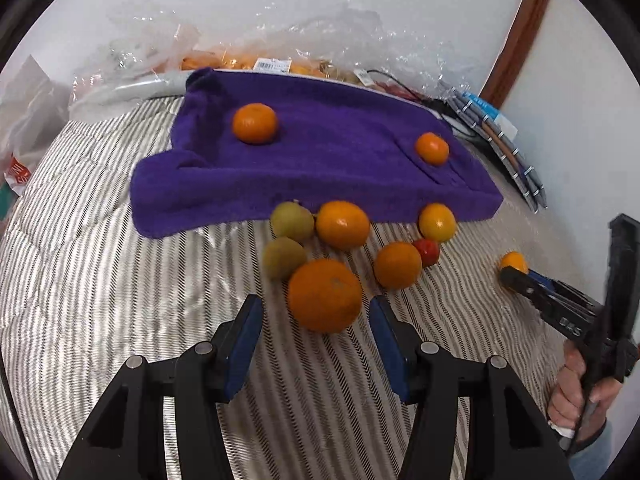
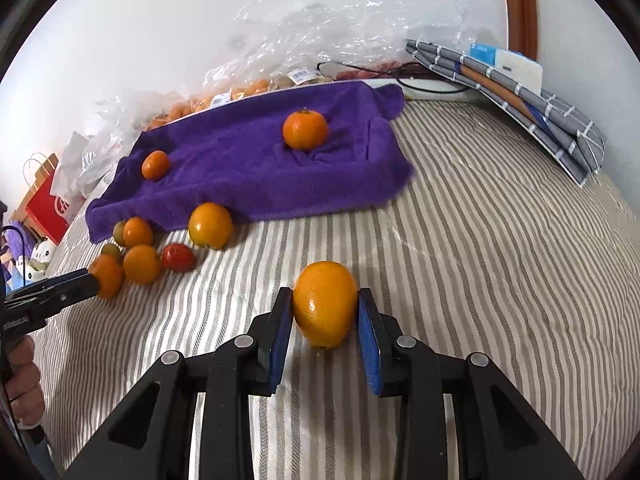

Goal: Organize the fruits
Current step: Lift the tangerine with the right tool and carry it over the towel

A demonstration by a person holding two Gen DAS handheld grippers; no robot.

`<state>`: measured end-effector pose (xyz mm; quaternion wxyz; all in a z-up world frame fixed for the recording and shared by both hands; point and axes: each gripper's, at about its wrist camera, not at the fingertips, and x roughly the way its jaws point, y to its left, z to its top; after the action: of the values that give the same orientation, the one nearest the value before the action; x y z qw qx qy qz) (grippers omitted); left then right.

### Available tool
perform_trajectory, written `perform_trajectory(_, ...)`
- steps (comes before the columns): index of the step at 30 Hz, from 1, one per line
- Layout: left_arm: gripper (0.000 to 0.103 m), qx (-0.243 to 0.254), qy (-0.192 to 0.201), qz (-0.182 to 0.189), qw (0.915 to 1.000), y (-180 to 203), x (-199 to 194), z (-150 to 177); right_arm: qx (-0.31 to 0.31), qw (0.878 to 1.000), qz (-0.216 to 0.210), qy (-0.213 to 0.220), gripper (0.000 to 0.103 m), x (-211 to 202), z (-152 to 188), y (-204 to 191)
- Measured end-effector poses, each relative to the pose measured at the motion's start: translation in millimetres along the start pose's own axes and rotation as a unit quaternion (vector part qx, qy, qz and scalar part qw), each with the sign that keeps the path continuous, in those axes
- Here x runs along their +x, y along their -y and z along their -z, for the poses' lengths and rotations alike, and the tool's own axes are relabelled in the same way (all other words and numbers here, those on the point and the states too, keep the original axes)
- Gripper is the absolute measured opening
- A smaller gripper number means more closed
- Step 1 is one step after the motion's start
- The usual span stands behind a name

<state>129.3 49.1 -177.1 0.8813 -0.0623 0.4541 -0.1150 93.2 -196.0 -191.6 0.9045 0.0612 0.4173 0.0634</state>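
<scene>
Glossy orange (image 2: 325, 304) clamped in the right tool (image 2: 325, 322) on the striped bed (image 2: 480, 264), left tool (image 1: 316, 320) spread wide around a larger orange (image 1: 325, 295), two mandarins far on the purple towel (image 1: 320, 152), bagged fruit behind blurred under plastic.

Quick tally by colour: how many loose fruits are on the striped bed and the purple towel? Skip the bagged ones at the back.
orange fruit: 7 (2 on the towel, 5 on the bed)
green fruit: 2
red fruit: 1
Total: 10
</scene>
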Motion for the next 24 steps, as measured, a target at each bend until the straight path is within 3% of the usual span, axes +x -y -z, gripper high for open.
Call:
perform_trajectory(10,0.053,0.008,0.026,-0.039,0.9989,12.1,12.1,0.5,0.023,0.999,-0.011,0.027,0.032,-14.5,7.6,13.2)
perform_trajectory(12,0.046,0.008,0.037,-0.044,0.9983,12.1,12.7,1.9,0.033,0.999,-0.015,0.029,0.032,-14.9,7.8,16.4)
perform_trajectory(14,0.038,0.006,0.041,-0.031,0.9987,12.2,10.8,3.7,0.035,0.999,-0.016,0.03,0.032,-15.0,7.8,17.0)
perform_trajectory(24,0.038,-0.028,0.092,0.052,0.9941,-4.7,-8.8,11.6,0.018,0.999,-0.014,0.045,0.032,-19.9,8.9,10.4)
